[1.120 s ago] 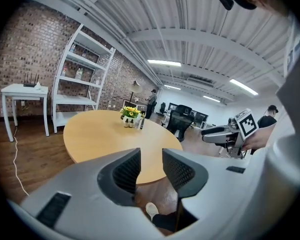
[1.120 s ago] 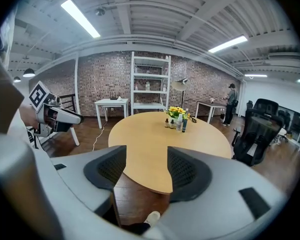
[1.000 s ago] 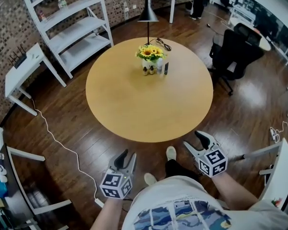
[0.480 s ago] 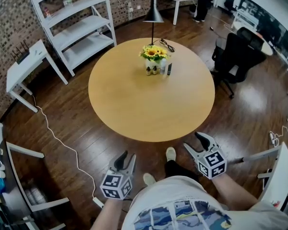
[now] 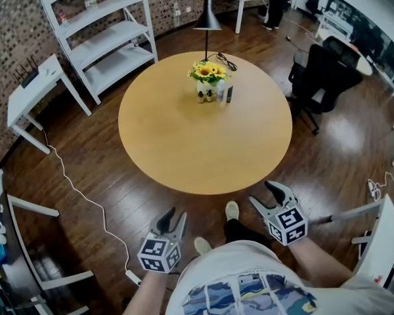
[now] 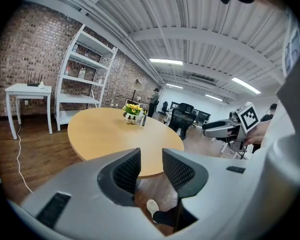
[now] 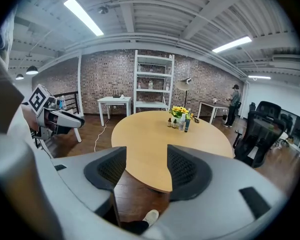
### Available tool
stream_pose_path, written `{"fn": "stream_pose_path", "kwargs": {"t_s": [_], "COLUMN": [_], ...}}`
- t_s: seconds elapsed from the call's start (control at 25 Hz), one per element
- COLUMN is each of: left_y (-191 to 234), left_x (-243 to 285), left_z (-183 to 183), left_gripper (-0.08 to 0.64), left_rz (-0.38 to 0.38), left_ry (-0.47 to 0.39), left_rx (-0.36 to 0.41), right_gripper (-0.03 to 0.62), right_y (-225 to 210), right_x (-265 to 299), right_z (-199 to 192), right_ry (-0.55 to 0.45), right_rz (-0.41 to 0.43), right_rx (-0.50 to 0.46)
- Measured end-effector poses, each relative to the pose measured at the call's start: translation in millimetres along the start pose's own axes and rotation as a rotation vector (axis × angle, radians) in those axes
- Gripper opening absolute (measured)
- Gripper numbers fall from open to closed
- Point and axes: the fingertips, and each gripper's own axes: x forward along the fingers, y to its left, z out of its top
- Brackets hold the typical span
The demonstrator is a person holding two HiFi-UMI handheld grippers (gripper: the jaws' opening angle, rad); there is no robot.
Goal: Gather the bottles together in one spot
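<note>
**Left tool** [image 5: 176, 214]: grey, two-jaw, held low over the dark wooden floor [image 5: 92, 176], short of the worktop's near edge. Jaws a narrow gap apart, nothing between them.

**Right tool** [image 5: 262, 192]: same make, likewise off the near edge. Jaws wide apart, holding nothing.

**Round pale-wood worktop** [image 5: 203, 143]: lies between both tools and the goods.

**Small bottles** [image 5: 213, 96]: two squat brown, one pale, one dark and slim. All upright, long axis vertical, set close together at the worktop's far side, just beside a vase of yellow sunflowers [image 5: 208, 74].

**Bearing:** the small bottles lie straight ahead across the whole worktop, ahead-right of the left tool and ahead-left of the right tool. Neither tool looks within reach. The right tool seems marginally nearer. The group appears already gathered.
</note>
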Motion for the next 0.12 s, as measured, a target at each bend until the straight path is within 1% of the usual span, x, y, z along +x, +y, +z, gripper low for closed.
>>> {"fn": "stream_pose_path", "kwargs": {"t_s": [0.12], "left_y": [-2.6], "left_x": [1.7], "left_z": [0.2], "left_gripper": [0.112], "left_rz": [-0.001], "left_ry": [0.003], "left_rx": [0.002], "right_gripper": [0.279], "right_y": [0.2], "right_x": [-0.4], "right_z": [-1.8], "right_ry": [0.016], "right_rz": [0.003], "right_rx": [-0.019]}}
